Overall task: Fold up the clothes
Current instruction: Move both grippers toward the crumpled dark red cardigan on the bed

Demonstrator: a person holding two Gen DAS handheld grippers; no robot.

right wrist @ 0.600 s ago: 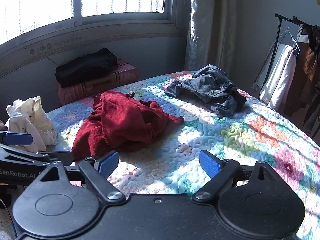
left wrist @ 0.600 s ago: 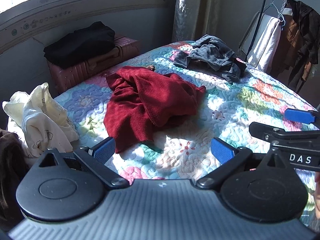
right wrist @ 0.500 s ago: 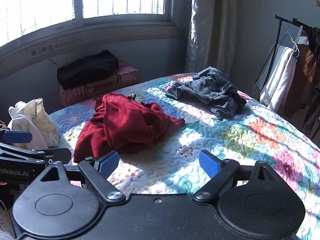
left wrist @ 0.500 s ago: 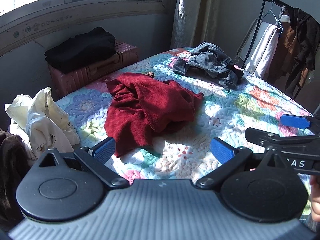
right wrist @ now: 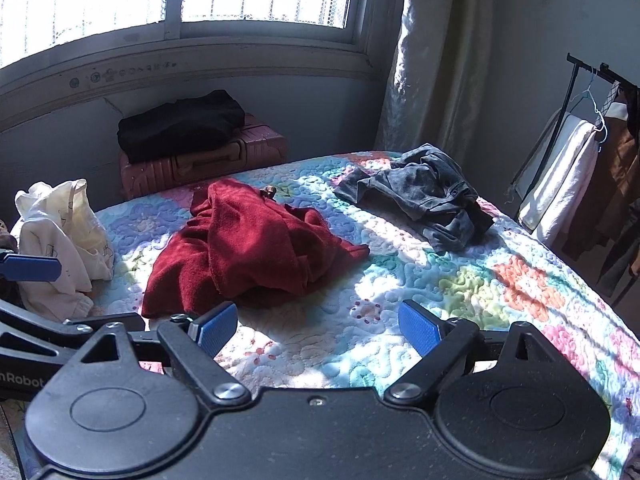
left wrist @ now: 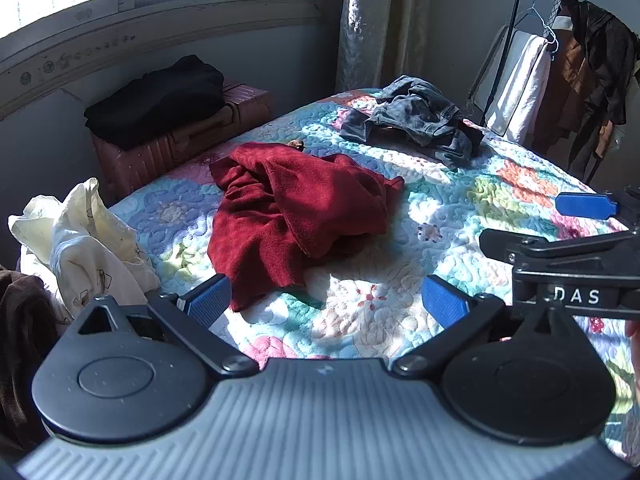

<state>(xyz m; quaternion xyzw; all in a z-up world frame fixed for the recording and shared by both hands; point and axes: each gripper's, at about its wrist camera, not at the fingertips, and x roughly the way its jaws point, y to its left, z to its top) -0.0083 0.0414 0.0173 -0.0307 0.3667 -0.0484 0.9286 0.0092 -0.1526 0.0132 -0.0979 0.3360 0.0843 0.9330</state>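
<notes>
A crumpled red garment (left wrist: 296, 212) lies in the middle of the floral quilt (left wrist: 460, 200); it also shows in the right wrist view (right wrist: 248, 256). A grey garment (left wrist: 420, 124) lies bunched at the far end of the bed, and shows in the right wrist view (right wrist: 424, 196). A cream garment (left wrist: 84, 240) is heaped at the left edge, also in the right wrist view (right wrist: 60, 240). My left gripper (left wrist: 326, 304) is open and empty, above the quilt just short of the red garment. My right gripper (right wrist: 318, 326) is open and empty beside it.
A pink suitcase (left wrist: 180, 148) with folded black clothes (left wrist: 156, 100) on it stands under the window beyond the bed. A clothes rack (left wrist: 560, 60) with hanging garments stands at the right. A brown cloth (left wrist: 20, 340) lies at the far left. A small brown object (left wrist: 297, 144) lies behind the red garment.
Both grippers have drawn back and tilted up a little, so the clothes sit lower and smaller in view. Both stay open and empty. The clothes have not moved.
</notes>
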